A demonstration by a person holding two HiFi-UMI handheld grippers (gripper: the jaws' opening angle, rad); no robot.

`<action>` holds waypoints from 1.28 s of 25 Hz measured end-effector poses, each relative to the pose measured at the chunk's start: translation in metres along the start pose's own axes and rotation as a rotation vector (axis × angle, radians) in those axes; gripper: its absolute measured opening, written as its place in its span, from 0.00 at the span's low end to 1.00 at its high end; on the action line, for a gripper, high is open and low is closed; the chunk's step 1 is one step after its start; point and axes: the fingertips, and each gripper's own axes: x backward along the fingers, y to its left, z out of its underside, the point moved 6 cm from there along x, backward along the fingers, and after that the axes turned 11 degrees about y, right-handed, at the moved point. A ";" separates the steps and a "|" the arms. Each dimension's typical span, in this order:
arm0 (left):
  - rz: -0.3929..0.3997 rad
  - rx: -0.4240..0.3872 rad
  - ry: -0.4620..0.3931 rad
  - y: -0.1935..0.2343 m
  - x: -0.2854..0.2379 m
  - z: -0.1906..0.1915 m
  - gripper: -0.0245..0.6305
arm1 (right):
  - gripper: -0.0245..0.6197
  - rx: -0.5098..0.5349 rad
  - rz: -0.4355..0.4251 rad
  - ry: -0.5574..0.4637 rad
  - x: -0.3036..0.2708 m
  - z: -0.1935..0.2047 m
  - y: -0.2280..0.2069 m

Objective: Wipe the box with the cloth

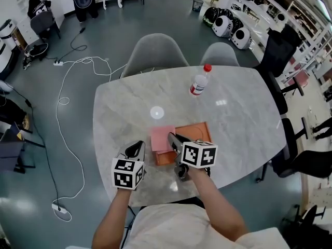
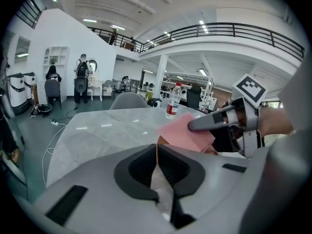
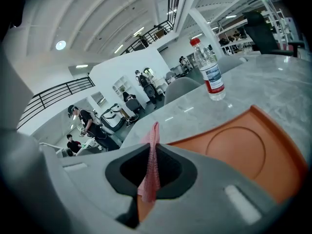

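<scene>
An orange box [image 1: 193,135] lies on the marble table [image 1: 244,113], near its front edge. Its surface with a round recess [image 3: 243,150] fills the right gripper view. A pink cloth [image 1: 161,137] rests over the box's left part. My right gripper [image 1: 171,137] is shut on the cloth [image 3: 154,130] and holds it against the box. My left gripper [image 1: 139,146] sits at the box's left side, its jaws shut on a thin orange edge [image 2: 156,149] of the box. The left gripper view shows the cloth [image 2: 181,133] under the right gripper [image 2: 196,125].
A water bottle [image 1: 199,81] with a red cap stands on the far half of the table. Two grey chairs [image 1: 155,51] are at the far side, an office chair [image 1: 280,51] at the right. A white cable [image 1: 62,102] lies on the floor left.
</scene>
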 end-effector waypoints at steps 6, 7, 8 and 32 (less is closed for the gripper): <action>-0.020 0.011 0.002 0.000 -0.004 -0.002 0.06 | 0.06 -0.005 -0.006 -0.008 0.004 -0.005 -0.011; -0.023 0.013 0.002 -0.001 -0.003 -0.002 0.06 | 0.06 -0.006 -0.007 -0.009 0.005 -0.005 -0.012; -0.026 0.014 0.003 -0.002 -0.002 -0.002 0.06 | 0.06 -0.005 -0.005 -0.008 0.007 -0.005 -0.013; -0.056 0.035 0.000 -0.030 -0.014 -0.007 0.06 | 0.06 -0.031 0.099 -0.050 0.064 -0.020 -0.077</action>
